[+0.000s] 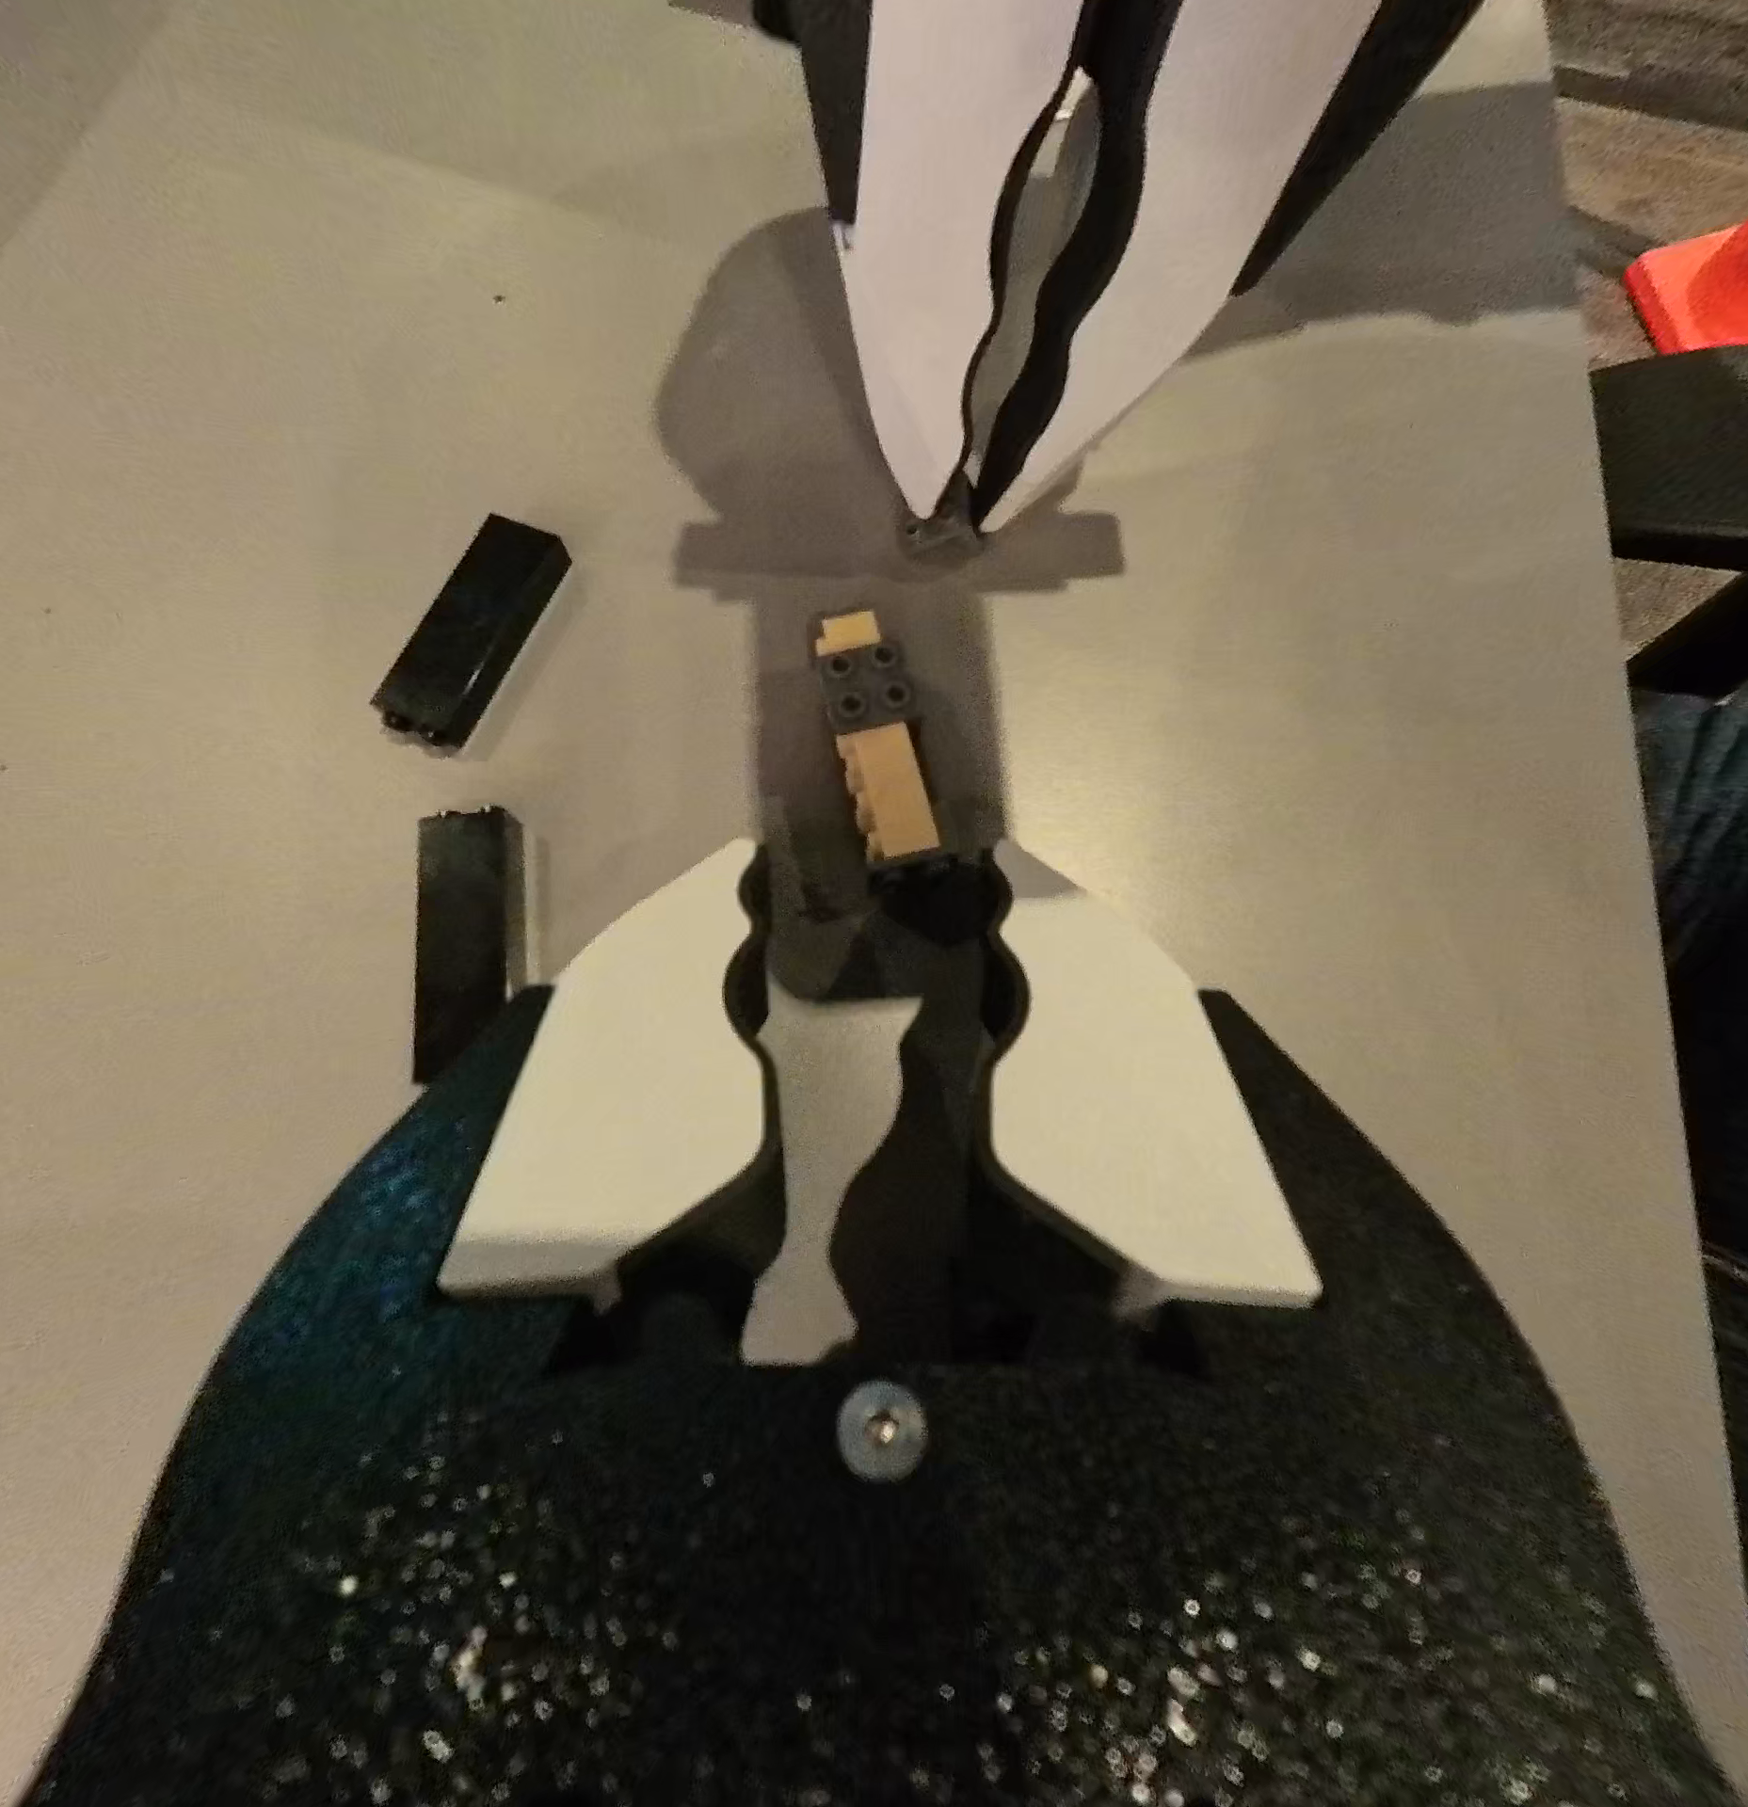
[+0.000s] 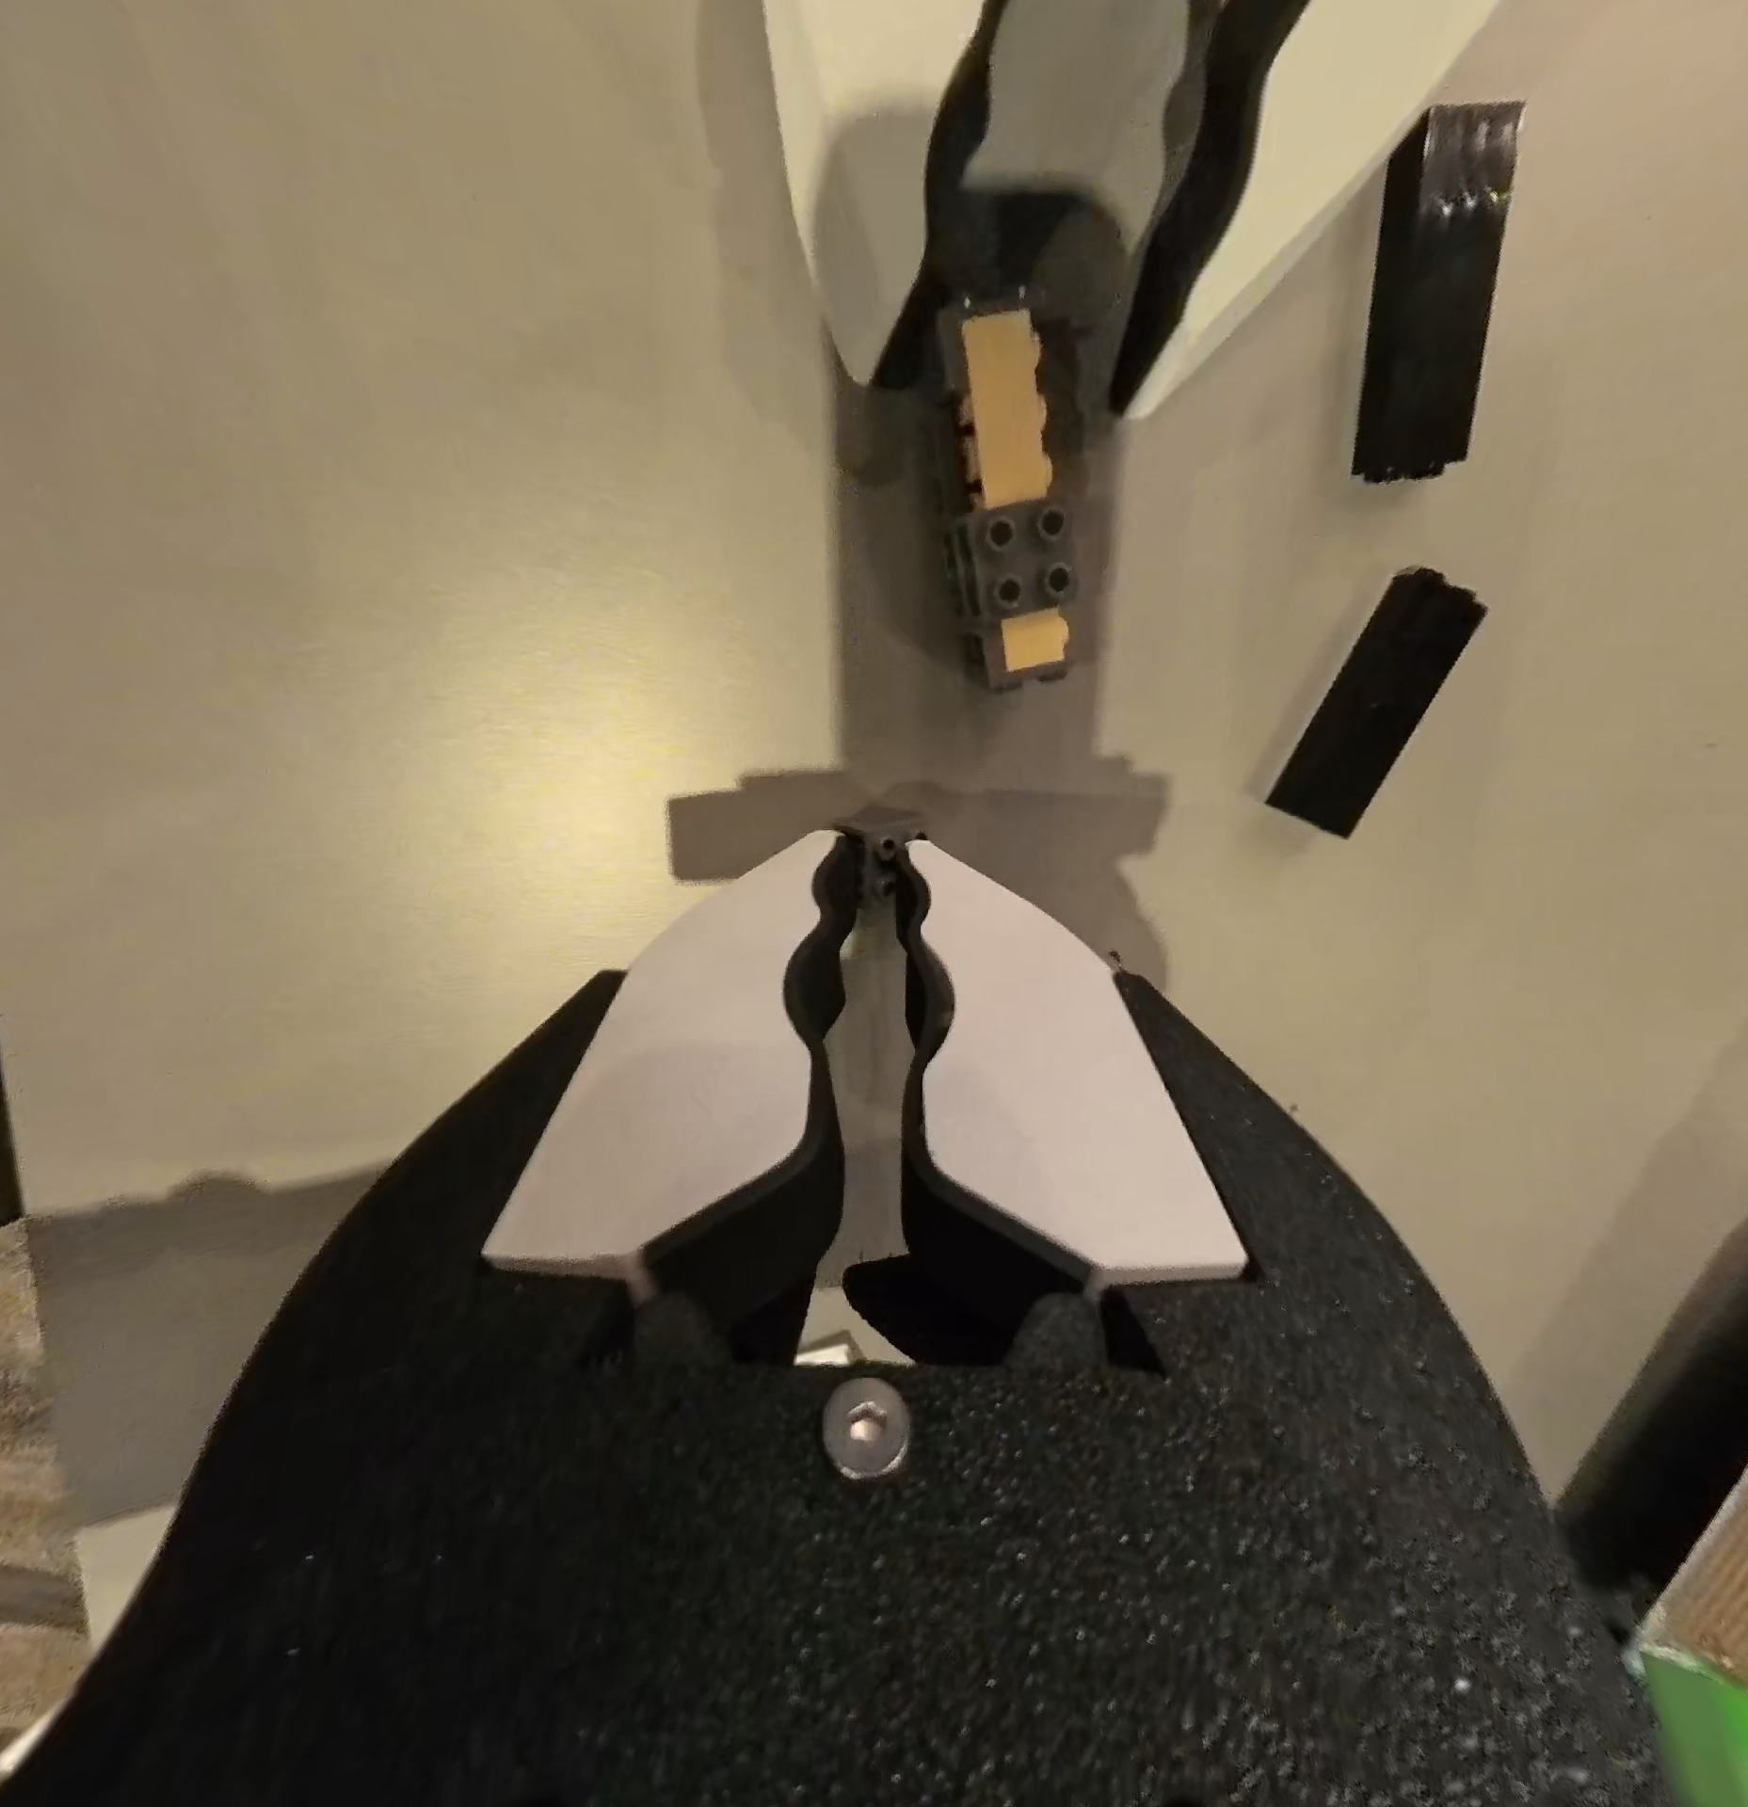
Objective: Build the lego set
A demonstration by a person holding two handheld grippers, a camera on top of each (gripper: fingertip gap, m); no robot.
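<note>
One lego assembly (image 2: 1011,508), one small grey brick (image 2: 884,849), two black bricks (image 2: 1432,293).

Plain white matte table (image 1: 1339,782) under warm light

A soft yellowish glow pools on its surface; past the right edge lie grey carpet floor (image 1: 1672,147) and an orange-red plastic object (image 1: 1711,284).

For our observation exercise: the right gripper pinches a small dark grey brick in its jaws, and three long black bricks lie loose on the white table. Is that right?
Not quite. Only two long black bricks lie loose on the white table, as the right wrist view shows. The right gripper does pinch a small dark grey brick in its jaws.
</note>
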